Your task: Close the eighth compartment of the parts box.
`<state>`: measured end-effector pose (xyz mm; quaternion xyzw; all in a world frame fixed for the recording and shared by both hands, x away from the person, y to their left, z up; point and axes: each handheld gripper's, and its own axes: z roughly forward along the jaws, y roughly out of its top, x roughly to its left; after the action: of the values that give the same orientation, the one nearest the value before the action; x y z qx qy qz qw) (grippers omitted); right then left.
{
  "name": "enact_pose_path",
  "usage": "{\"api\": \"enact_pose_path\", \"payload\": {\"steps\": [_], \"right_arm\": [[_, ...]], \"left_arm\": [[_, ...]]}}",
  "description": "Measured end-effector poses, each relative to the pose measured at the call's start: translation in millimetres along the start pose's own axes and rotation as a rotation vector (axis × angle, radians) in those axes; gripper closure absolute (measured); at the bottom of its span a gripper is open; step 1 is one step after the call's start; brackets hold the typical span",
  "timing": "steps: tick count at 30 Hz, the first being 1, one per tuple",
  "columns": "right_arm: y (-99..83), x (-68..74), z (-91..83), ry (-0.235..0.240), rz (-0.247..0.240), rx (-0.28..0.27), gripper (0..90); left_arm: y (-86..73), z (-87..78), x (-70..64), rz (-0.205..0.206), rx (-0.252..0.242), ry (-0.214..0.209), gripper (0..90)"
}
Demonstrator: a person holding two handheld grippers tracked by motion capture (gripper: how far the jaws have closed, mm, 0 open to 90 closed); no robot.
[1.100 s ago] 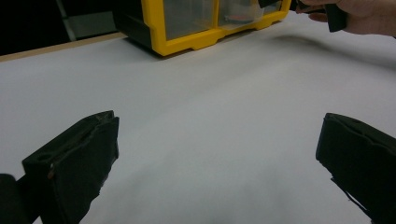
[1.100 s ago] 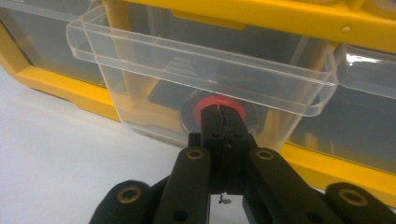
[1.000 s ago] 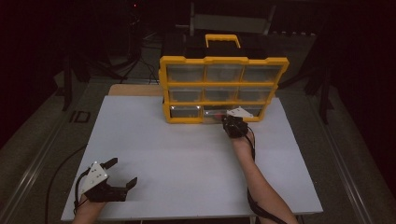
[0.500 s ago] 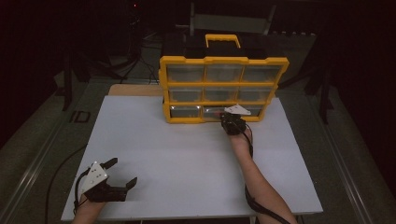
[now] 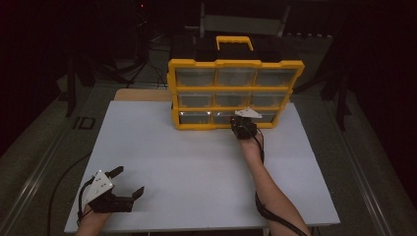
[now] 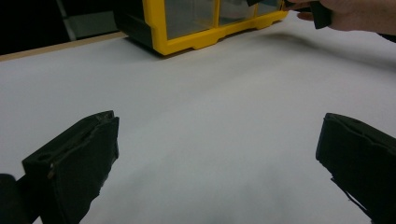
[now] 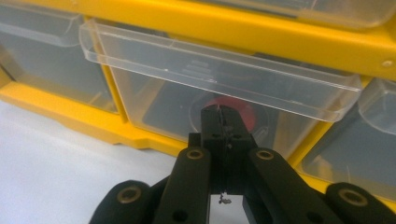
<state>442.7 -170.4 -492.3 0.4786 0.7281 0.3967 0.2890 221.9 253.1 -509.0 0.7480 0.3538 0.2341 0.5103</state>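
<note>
A yellow organizer (image 5: 235,64) with clear drawers stands at the back of the white table (image 5: 196,162). My right gripper (image 5: 242,126) is shut, and its tips (image 7: 223,112) sit against the front of the bottom middle drawer (image 7: 210,70), just under the handle lip. Behind the clear front of that drawer lies something red and round (image 7: 245,112). Nothing shows between the jaws. My left gripper (image 5: 131,179) rests near the front left corner of the table, wide open, with only bare table between its jaws (image 6: 217,154).
The organizer (image 6: 187,44) has a yellow carry handle (image 5: 235,40) on top and three rows of drawers. The right hand and its gripper (image 6: 320,13) show far off in the left gripper view. Dark floor and black stands surround the table.
My right gripper has edged slightly left and closer to the bottom row of drawers. The left gripper has not moved.
</note>
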Motion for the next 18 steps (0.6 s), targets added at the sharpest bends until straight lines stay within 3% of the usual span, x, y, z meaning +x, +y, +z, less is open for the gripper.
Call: {"api": "enact_pose_path", "payload": {"steps": [5, 18], "right_arm": [[1.6, -2.4, 2.8, 0.004, 0.013, 0.004, 90.0], [0.2, 0.0, 6.0, -0.011, -0.010, 0.007, 90.0]], "left_arm": [[-0.3, 0.3, 0.2, 0.001, 0.001, -0.001, 0.0], [-0.6, 0.8, -0.1, -0.002, 0.002, -0.001, 0.0]]}}
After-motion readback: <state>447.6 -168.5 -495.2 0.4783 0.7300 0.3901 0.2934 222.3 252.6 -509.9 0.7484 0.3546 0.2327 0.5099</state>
